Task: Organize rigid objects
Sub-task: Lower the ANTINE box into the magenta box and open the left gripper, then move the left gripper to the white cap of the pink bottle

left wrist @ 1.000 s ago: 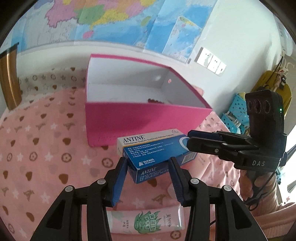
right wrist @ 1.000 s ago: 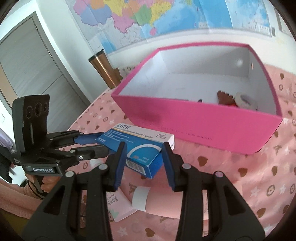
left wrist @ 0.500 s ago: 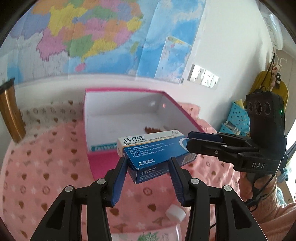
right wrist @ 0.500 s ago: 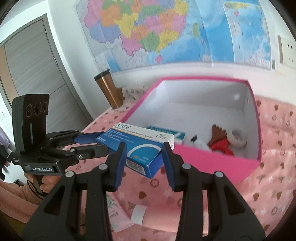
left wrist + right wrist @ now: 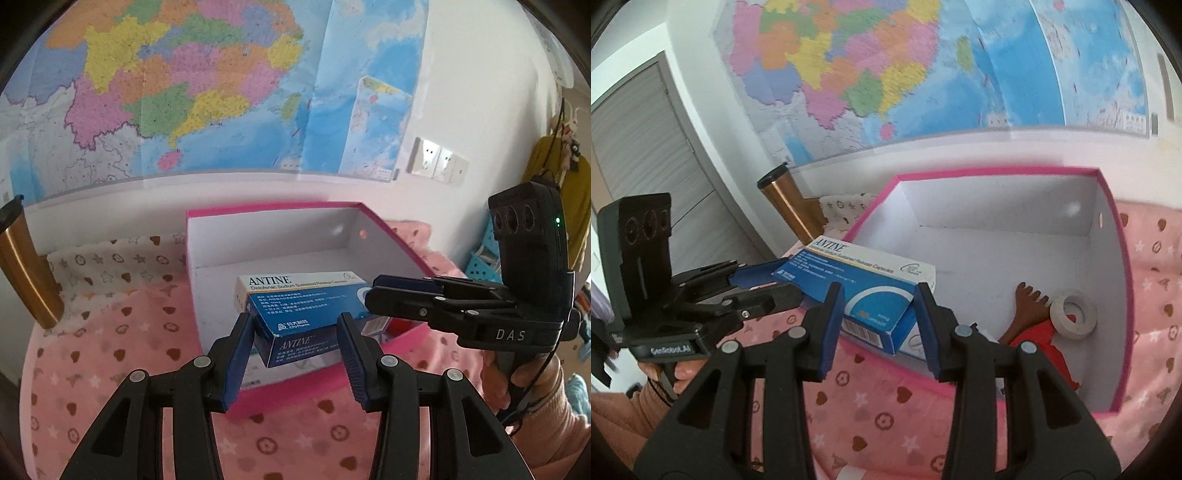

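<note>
A blue and white ANTINE medicine box (image 5: 299, 314) (image 5: 871, 291) hangs in the air over the near wall of the open pink storage box (image 5: 295, 391) (image 5: 1108, 258). My left gripper (image 5: 294, 325) is shut on one end of the medicine box. At the other end my right gripper (image 5: 879, 295) is shut on it too. Each gripper shows in the other's view: the right gripper (image 5: 373, 293) comes in from the right, the left gripper (image 5: 785, 284) from the left.
Inside the pink box lie a white tape roll (image 5: 1073, 312), a small figure (image 5: 1030, 306) with a brown hand and red cloth, and another carton under the held one. A gold tumbler (image 5: 22, 269) (image 5: 786, 206) stands at the left by the wall. A pink patterned cloth (image 5: 110, 350) covers the surface.
Both grippers have risen and moved forward with the medicine box, from in front of the pink box to over its near wall. The tube on the cloth has dropped out of view.
</note>
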